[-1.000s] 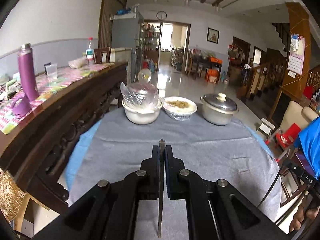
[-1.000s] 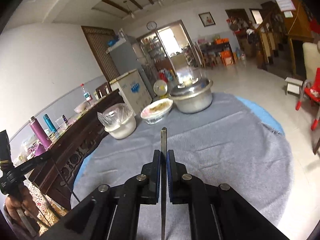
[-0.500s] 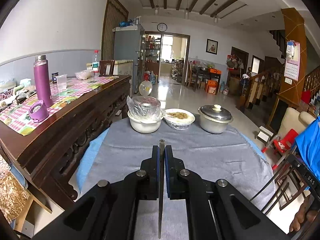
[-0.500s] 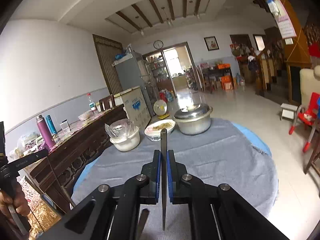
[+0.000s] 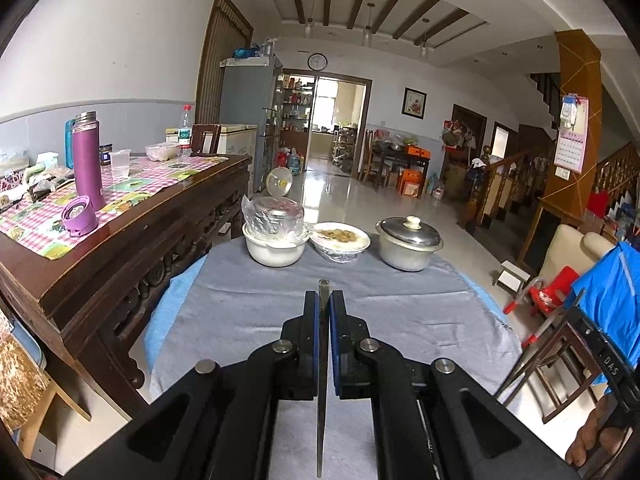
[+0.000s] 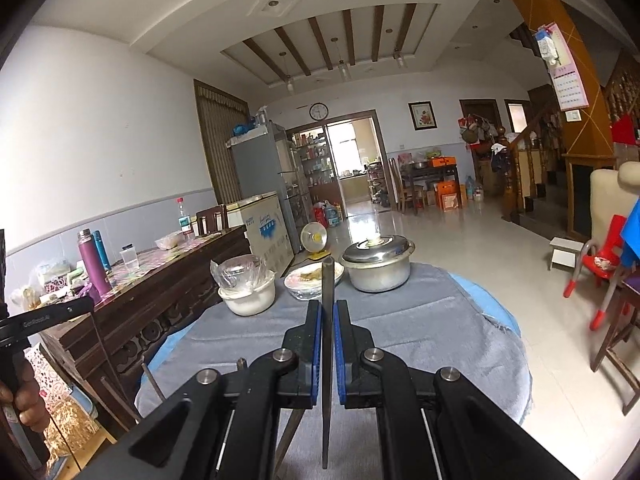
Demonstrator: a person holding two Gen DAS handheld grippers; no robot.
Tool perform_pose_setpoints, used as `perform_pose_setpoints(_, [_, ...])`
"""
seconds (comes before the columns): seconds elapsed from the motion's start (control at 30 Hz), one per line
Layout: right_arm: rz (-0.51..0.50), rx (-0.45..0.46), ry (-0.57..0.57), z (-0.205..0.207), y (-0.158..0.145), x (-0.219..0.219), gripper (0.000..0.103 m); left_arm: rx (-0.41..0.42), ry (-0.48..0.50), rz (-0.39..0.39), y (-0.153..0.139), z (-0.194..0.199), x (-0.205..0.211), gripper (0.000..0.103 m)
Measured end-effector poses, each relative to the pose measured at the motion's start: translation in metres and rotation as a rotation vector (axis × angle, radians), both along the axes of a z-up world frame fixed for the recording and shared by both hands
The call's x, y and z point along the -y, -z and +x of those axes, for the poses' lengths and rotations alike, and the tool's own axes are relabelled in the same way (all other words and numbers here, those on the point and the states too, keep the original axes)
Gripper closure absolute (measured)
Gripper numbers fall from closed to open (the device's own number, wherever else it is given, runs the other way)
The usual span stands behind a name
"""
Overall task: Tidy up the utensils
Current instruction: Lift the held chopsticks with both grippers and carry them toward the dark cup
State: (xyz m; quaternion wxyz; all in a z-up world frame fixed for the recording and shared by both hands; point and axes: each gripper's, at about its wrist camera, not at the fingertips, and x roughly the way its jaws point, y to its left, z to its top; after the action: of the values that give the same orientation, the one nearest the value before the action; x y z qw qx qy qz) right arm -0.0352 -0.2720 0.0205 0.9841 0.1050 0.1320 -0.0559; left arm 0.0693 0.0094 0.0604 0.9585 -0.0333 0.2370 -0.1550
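Observation:
My left gripper [image 5: 323,300] is shut on a thin metal utensil [image 5: 322,380] seen edge-on; its tip sticks out past the fingertips above the grey tablecloth [image 5: 260,312]. My right gripper [image 6: 328,308] is shut on a second flat metal utensil [image 6: 328,320], whose handle end rises past the fingertips toward the bowls. Another dark utensil [image 6: 290,432] shows beneath the right gripper. Both grippers are held above the round table's near side. What kind of utensils they are is hidden.
At the table's far edge stand a white bowl with a plastic-wrapped dish [image 5: 276,240], a covered bowl of food [image 5: 340,240] and a lidded steel pot [image 5: 408,246]. A dark wooden sideboard [image 5: 120,248] with a purple flask [image 5: 87,160] stands left. Chairs [image 5: 552,292] stand right.
Both grippers have lifted and tilted upward, so the table has dropped lower in both views and more ceiling shows. Each stays shut on its utensil. A utensil came into view below the right gripper.

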Motion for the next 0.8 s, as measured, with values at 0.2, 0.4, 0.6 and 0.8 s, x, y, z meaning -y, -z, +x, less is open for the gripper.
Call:
perform_pose_setpoints(0.2, [0.022,0.003,0.006,-0.01,0.003,0.003,0.096,-0.006,0.006,-0.038,0.006,-0.018,-0.001,0.098])
perform_pose_setpoints(0.4, [0.039,0.011,0.007,-0.019,0.005,0.003,0.096,-0.029,0.008,-0.082,0.012,-0.032,-0.003,0.098])
perform_pose_setpoints(0.6, [0.012,0.026,-0.006,-0.029,0.003,-0.007,0.096,-0.023,0.015,-0.101,0.01,-0.047,-0.002,0.098])
perform_pose_setpoints(0.8, [-0.05,0.05,-0.022,-0.038,-0.002,-0.022,0.096,0.014,0.029,-0.093,0.0,-0.062,0.004,0.098])
